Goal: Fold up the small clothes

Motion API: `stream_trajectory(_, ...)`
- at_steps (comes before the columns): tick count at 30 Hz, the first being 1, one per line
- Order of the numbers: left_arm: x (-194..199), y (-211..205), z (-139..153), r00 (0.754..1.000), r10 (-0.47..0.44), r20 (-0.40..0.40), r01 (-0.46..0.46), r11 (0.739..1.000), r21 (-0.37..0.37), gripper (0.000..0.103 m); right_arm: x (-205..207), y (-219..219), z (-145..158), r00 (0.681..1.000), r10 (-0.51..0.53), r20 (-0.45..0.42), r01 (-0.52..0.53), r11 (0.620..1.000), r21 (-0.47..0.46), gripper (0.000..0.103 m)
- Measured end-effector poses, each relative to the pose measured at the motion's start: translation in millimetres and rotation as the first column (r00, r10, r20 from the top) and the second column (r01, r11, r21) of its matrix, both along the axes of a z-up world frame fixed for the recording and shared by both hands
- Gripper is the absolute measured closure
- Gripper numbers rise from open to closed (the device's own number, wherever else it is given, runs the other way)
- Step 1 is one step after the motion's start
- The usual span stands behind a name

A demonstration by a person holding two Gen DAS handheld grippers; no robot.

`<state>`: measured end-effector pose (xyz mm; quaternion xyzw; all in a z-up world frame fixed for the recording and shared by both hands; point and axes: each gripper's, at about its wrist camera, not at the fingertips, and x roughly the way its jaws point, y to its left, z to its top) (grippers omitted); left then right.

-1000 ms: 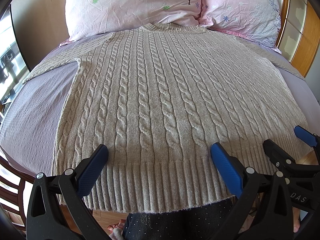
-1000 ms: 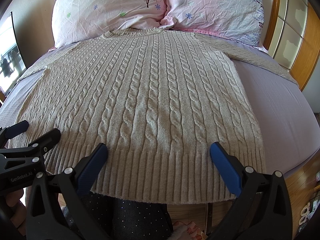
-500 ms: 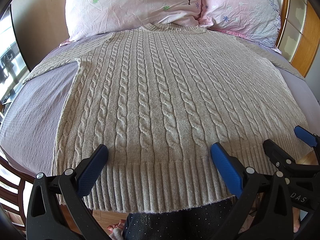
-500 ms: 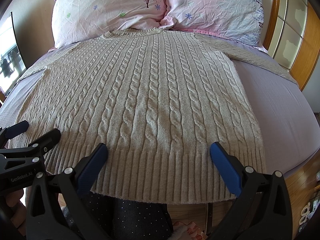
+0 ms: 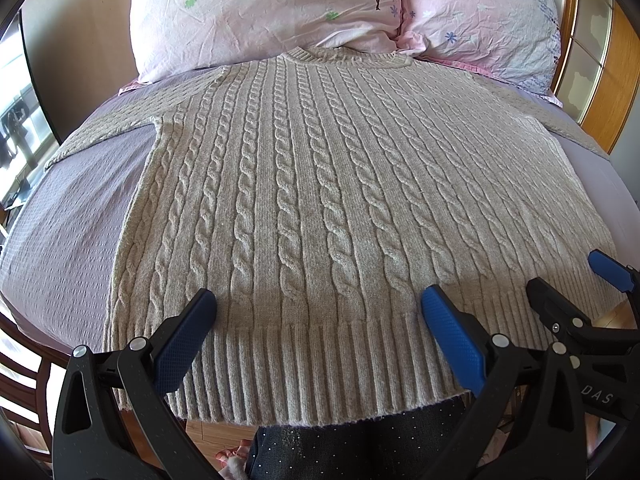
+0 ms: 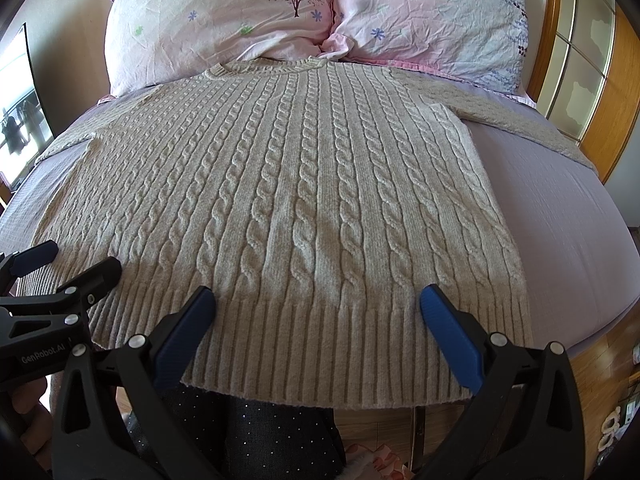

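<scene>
A beige cable-knit sweater [image 5: 320, 200] lies flat on the bed, neck toward the pillows, ribbed hem at the near edge; it also shows in the right wrist view [image 6: 304, 200]. Both sleeves spread out to the sides. My left gripper [image 5: 318, 312] is open and empty, hovering over the hem left of centre. My right gripper [image 6: 316, 308] is open and empty over the hem right of centre. Each gripper appears in the other's view: the right one [image 5: 576, 284] and the left one [image 6: 76, 260].
Two pink floral pillows [image 5: 272, 12] lean at the head of the bed. A lilac sheet [image 6: 560, 208] covers the mattress. A wooden headboard frame [image 6: 580, 60] stands at right. The person's dark speckled trousers [image 5: 352, 448] are at the bed's near edge.
</scene>
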<state>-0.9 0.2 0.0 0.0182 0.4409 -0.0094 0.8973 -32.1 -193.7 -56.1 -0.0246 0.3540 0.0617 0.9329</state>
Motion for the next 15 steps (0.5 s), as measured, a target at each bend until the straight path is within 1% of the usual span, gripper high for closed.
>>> stream_trajectory(2,-2,0,-1,1.0,-0.003,0.017,0.003,1.0,0.0,0.001,-3,-1,3,0.996,0.071,0.046,-0.072,0.997,0.003,0.002)
stream_trajectory(3,-3,0,-1,1.0,-0.004,0.026,0.004,1.0,0.0,0.001,-2,-7,5,0.991,0.129,0.043,-0.129,0.992,0.008,0.002)
stream_trajectory(4,-2,-1,0,1.0,-0.005,0.03,0.005,1.0,0.002,0.001,3,-12,7,0.989,0.146,0.03,-0.147,0.988,0.044,0.002)
stream_trajectory(5,-4,-1,-1,1.0,-0.007,0.026,0.007,1.0,0.002,0.001,7,-25,12,0.988,0.151,0.03,-0.153,0.984,0.094,0.002)
stream_trajectory(6,-3,-1,-2,1.0,-0.014,0.019,0.014,1.0,0.001,0.001,18,-58,22,0.994,0.102,0.041,-0.108,0.979,0.175,0.002)
stream_trajectory(7,-2,0,-1,1.0,-0.021,0.013,0.021,1.0,-0.004,0.001,27,-84,31,0.998,0.053,0.047,-0.062,0.971,0.231,0.002)
stream_trajectory(8,-1,2,2,1.0,-0.024,0.012,0.024,1.0,-0.009,0.001,43,-125,45,0.998,-0.043,0.052,0.026,0.952,0.305,0.002)
stream_trajectory(10,6,4,8,0.999,-0.019,0.028,0.02,1.0,-0.02,0.001,63,-182,57,0.985,-0.17,0.035,0.144,0.913,0.382,0.002)
stream_trajectory(11,9,5,11,0.999,-0.018,0.04,0.018,1.0,-0.02,0.001,76,-209,62,0.975,-0.223,0.018,0.195,0.886,0.421,0.003)
stream_trajectory(12,12,5,15,0.998,-0.014,0.062,0.014,1.0,-0.012,0.001,94,-244,65,0.96,-0.281,-0.005,0.251,0.848,0.467,0.005)
stream_trajectory(13,14,4,19,0.996,-0.01,0.087,0.01,1.0,-0.002,0.001,108,-269,65,0.943,-0.332,-0.027,0.302,0.82,0.487,0.01)
stream_trajectory(14,17,4,24,0.992,-0.009,0.127,0.008,1.0,0.005,0.001,126,-301,65,0.914,-0.401,-0.06,0.374,0.776,0.507,0.02)
stream_trajectory(15,19,3,27,0.989,-0.009,0.149,0.009,1.0,0.004,0.001,140,-323,63,0.888,-0.45,-0.093,0.429,0.738,0.521,0.023)
